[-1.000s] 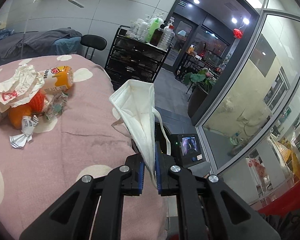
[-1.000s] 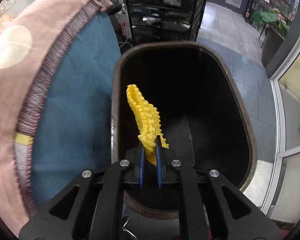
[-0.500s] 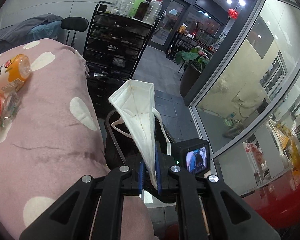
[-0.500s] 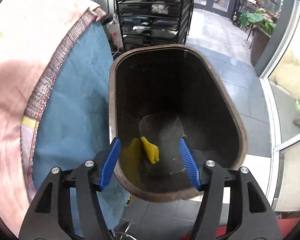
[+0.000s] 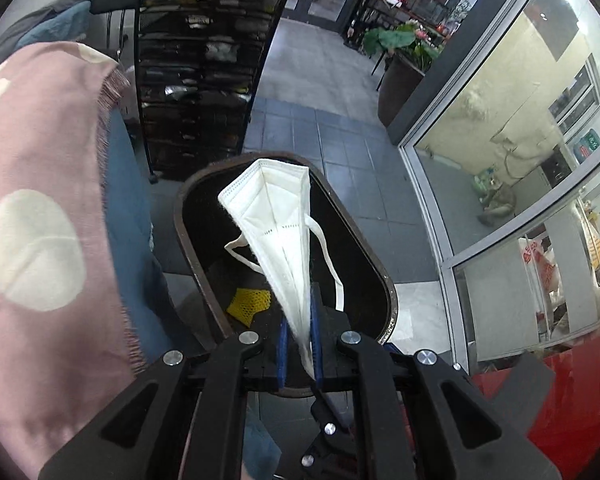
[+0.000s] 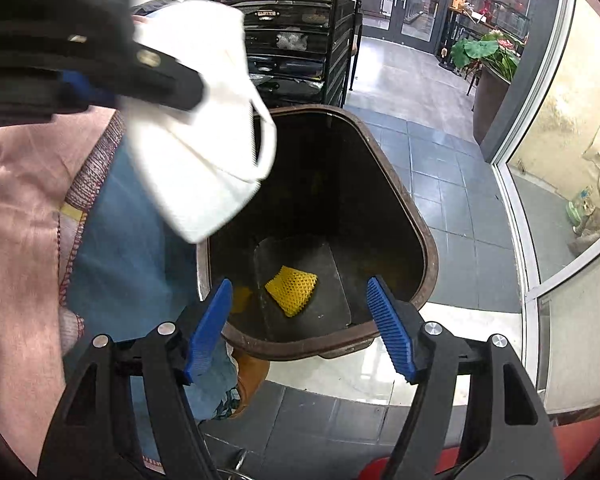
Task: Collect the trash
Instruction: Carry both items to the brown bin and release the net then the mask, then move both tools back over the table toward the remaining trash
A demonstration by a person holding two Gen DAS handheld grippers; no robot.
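Observation:
My left gripper (image 5: 299,344) is shut on a white face mask (image 5: 278,216) and holds it over the open dark brown trash bin (image 5: 384,280). The mask (image 6: 204,136) and the left gripper (image 6: 100,80) also show blurred at the upper left of the right wrist view. My right gripper (image 6: 300,324) is open and empty above the near rim of the bin (image 6: 428,248). A yellow foam net (image 6: 292,290) lies on the bin's bottom; it also shows in the left wrist view (image 5: 248,300).
The table with its pink dotted cloth (image 5: 40,200) and blue underlayer (image 6: 132,240) stands left of the bin. A black drawer rack (image 5: 204,60) stands behind. A glass wall (image 5: 500,160) runs along the right. Grey tiled floor (image 6: 452,184) surrounds the bin.
My left gripper carried the mask from over the table to over the bin. My right gripper opened and dropped the yellow net, which now lies on the bin's bottom.

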